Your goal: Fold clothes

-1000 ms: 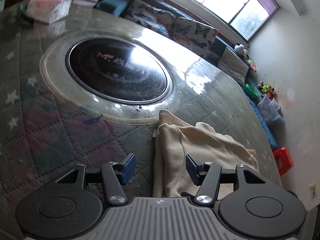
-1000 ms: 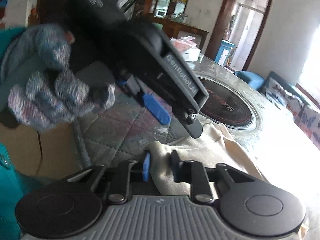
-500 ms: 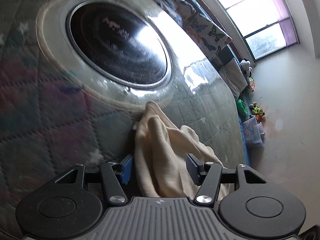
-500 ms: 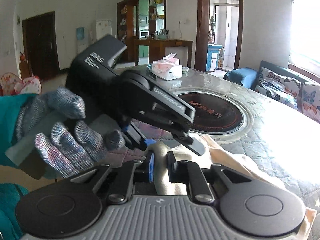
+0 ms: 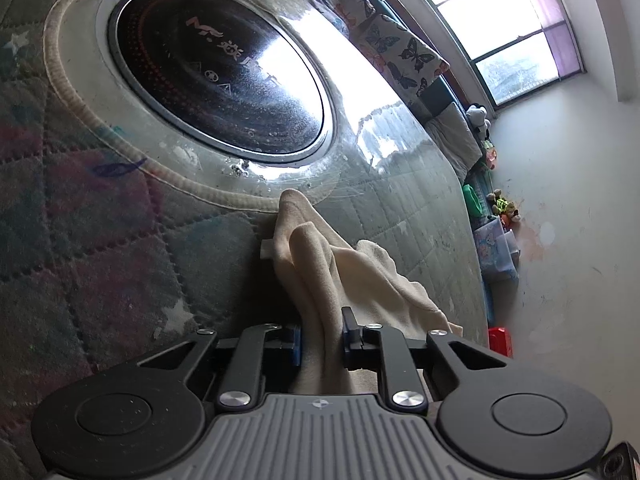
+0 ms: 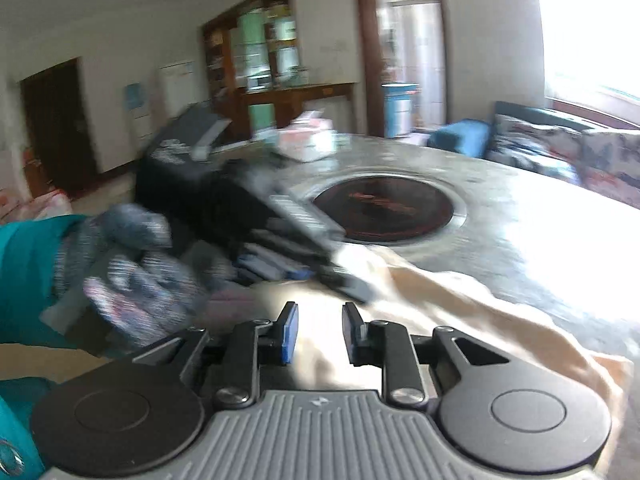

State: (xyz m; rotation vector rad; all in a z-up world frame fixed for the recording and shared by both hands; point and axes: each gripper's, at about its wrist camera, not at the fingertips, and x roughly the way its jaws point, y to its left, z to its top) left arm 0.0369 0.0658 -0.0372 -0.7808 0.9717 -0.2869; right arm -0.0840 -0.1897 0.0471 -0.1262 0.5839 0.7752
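A cream garment (image 5: 360,272) lies bunched on the quilted table cover (image 5: 100,260), just below the round black glass plate (image 5: 216,80). My left gripper (image 5: 322,332) has a raised fold of it between its jaws, which are closing, and both pads press on the cloth. In the blurred right wrist view the garment (image 6: 460,300) spreads to the right. My right gripper (image 6: 318,328) hovers over its near edge with jaws opening. Cloth shows in the gap, but the pads stand off it. A gloved hand (image 6: 132,264) holds the left gripper (image 6: 332,278) just ahead.
A tissue box (image 6: 308,140) sits at the table's far side. A sofa with butterfly cushions (image 5: 400,48) runs under the window. Toys and a red box (image 5: 500,340) lie on the floor past the table's right edge. A teal sleeve (image 6: 28,272) fills the left.
The left jaws, wide apart earlier, have closed onto the cloth fold. The right jaws, pinched on the garment's edge before, have parted. The right wrist view has swung and blurred.
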